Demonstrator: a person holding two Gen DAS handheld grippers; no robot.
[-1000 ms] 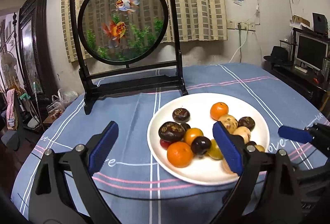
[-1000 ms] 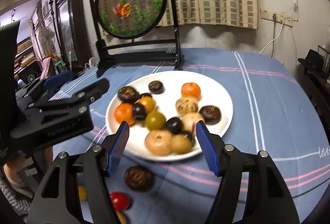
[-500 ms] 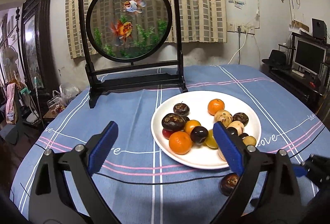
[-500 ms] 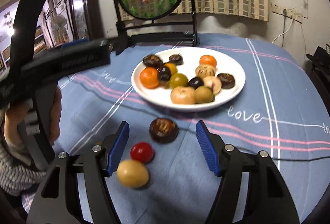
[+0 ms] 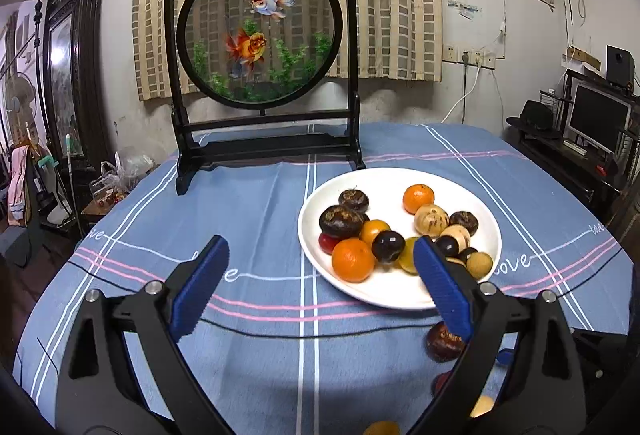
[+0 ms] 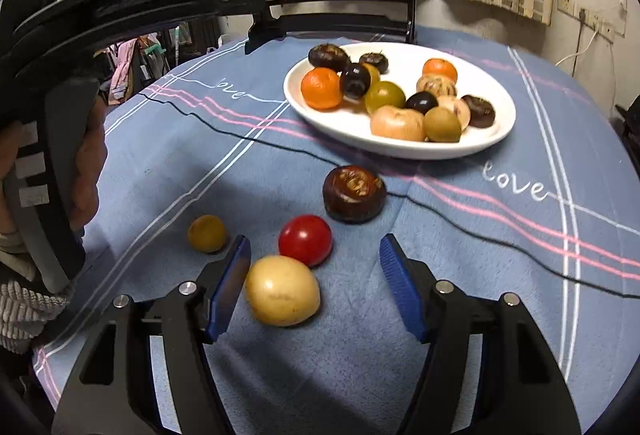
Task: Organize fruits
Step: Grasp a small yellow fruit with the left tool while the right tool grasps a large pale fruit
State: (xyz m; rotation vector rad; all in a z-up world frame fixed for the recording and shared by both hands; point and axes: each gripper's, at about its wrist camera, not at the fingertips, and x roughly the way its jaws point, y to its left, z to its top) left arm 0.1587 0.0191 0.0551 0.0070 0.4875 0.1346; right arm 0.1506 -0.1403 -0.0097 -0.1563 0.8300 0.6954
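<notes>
Only the right wrist view shows all the loose fruit on the blue tablecloth (image 6: 168, 171) near its front edge: a pale yellow fruit (image 6: 282, 290) between the fingers of the right gripper (image 6: 316, 277), close to the left pad but not pressed, while the jaws are closing. A red tomato (image 6: 305, 239) touches it just beyond, a small golden fruit (image 6: 207, 233) lies outside the left finger, and a dark brown chestnut-like fruit (image 6: 354, 193) sits between them and the white plate (image 6: 400, 151) heaped with fruit. The left wrist view instead shows the goldfish screen (image 5: 260, 27) at the table's far edge whole. There the left gripper (image 5: 320, 287) is spread wide with nothing in it, its right finger hiding part of the plate and the loose fruit.
</notes>
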